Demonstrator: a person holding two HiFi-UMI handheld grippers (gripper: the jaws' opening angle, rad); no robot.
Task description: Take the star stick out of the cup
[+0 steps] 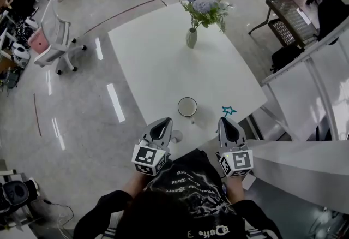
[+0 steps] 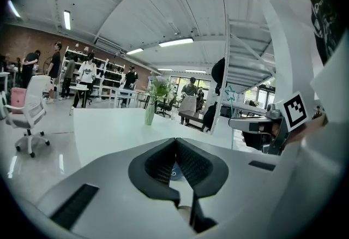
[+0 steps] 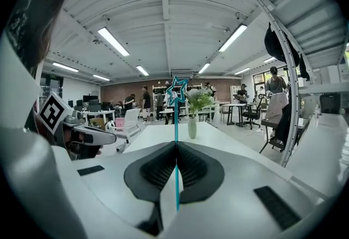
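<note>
Stick [image 3: 176, 118] already taken out of cup [image 1: 187, 107], clamped in R gripper [image 3: 176, 145]; L gripper [image 2: 175, 141] closed, empty. Task judged approx. done.

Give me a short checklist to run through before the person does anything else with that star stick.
1. Grip on the star stick: the right gripper has its jaws closed on the shaft. Ok.
2. Stick clear of the cup: the star sits to the right of the rim, outside it. Ok.
3. Stick angle: upright between the jaws. Ok.
4. Cup: upright on the table, inside looks bare. Ok.
5. Left gripper: jaws together, near the cup, apart from the stick. Ok.
6. Vase of flowers: at the table's far side, away from both grippers. Ok.
</note>
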